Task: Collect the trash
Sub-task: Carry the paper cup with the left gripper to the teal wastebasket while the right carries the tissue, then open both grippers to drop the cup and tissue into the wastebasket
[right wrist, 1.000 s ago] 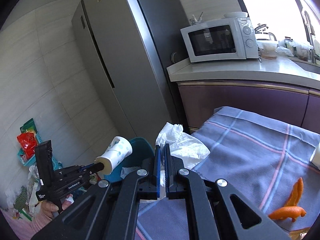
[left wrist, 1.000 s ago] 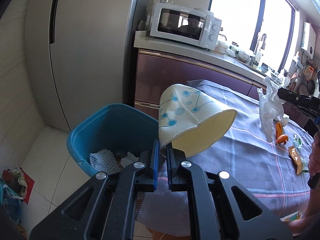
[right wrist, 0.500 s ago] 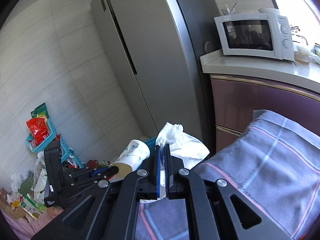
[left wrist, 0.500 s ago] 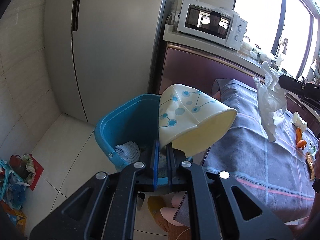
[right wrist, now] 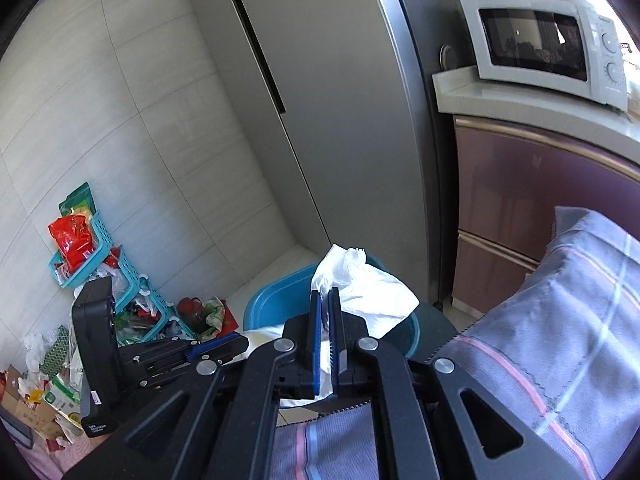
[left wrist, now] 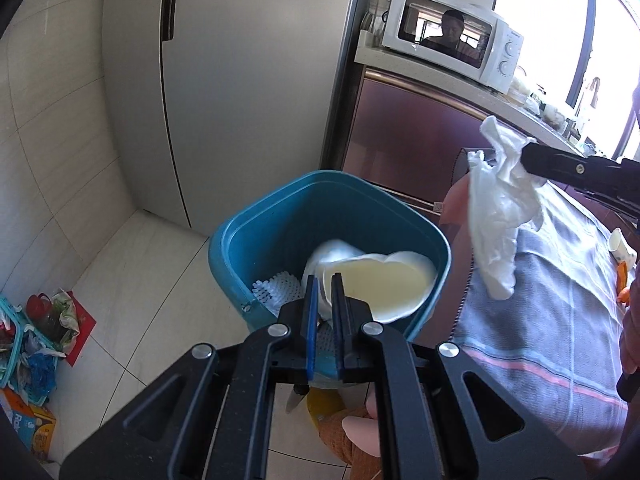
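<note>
My left gripper point(left wrist: 325, 280) is shut on the rim of a paper cup point(left wrist: 376, 288), held mouth toward the camera over the open blue trash bin point(left wrist: 256, 224). The bin holds white netted trash point(left wrist: 280, 288). My right gripper point(right wrist: 325, 294) is shut on a crumpled white tissue point(right wrist: 360, 284), which hangs just above the bin's far side point(right wrist: 276, 300). In the left wrist view the tissue point(left wrist: 500, 216) hangs from the right gripper's black fingers point(left wrist: 560, 166) to the right of the bin. The left gripper's body point(right wrist: 160, 360) shows low in the right wrist view.
The bin stands on tiled floor beside a table with a striped purple cloth point(left wrist: 552, 320). A grey fridge point(left wrist: 248, 80), a purple cabinet and a white microwave point(left wrist: 452, 36) stand behind. A teal rack with packets and clutter point(right wrist: 88, 248) sits by the wall. A small cup and orange peel point(left wrist: 622, 280) lie on the table.
Both grippers moved left toward the bin. The cup has come down over the bin's opening and tilted mouth-up toward the camera. The tissue now hangs near the bin's edge.
</note>
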